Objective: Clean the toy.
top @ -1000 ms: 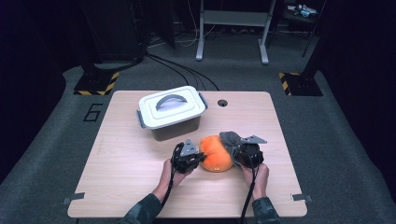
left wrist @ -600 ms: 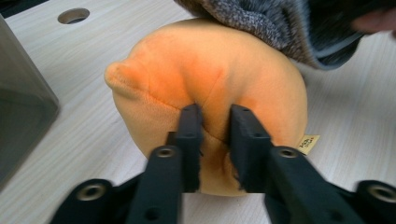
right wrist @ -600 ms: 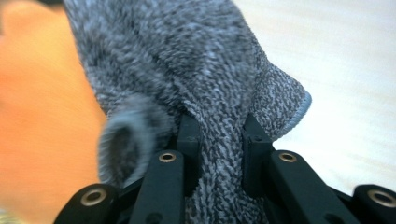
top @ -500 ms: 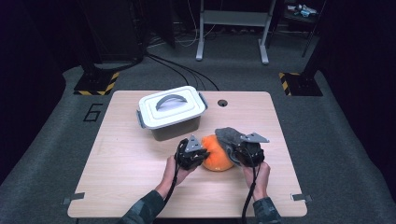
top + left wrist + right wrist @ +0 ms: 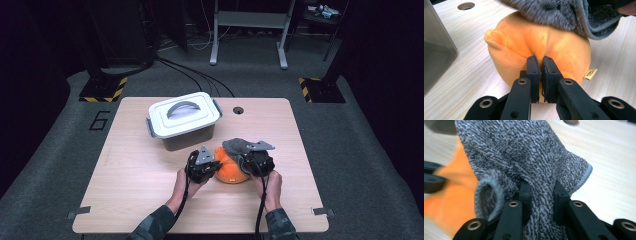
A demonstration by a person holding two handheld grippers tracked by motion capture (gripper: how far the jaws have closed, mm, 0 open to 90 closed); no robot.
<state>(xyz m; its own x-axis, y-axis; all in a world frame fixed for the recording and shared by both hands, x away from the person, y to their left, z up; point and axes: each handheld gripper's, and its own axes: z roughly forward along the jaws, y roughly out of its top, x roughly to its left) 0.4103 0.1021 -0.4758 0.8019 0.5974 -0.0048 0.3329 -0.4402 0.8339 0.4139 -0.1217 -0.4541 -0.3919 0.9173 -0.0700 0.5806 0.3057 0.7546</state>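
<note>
**Grey cloth going over the orange plush**

Since the earlier frame, the right gripper (image 5: pixel 252 162) has drifted a bit with the grey cloth (image 5: pixel 239 146), which now sits draped higher over the top of the orange plush toy (image 5: pixel 231 170). The left one hasn't really budged.

So the setup: the plush sits on the table (image 5: pixel 135 175) a little right of centre, at roughly 5 o'clock from the white lidded box (image 5: pixel 183 120). The left gripper (image 5: pixel 541 75) has its jaws pressed together on a pinch of the plush's fabric, right at a seam fold. My guess is that's just to anchor the toy so it doesn't slide or roll while the other hand works.

In the right gripper view, the jaws are clamped on a bunched fold of the cloth (image 5: pixel 524 157), with terry fabric spilling out both sides. Looks like a wipe or a cover-up job, cloth at 12 o'clock on the plush, hanging toward the right hand (image 5: pixel 270 182).

Box lid is on, and nobody's touching it.
</note>
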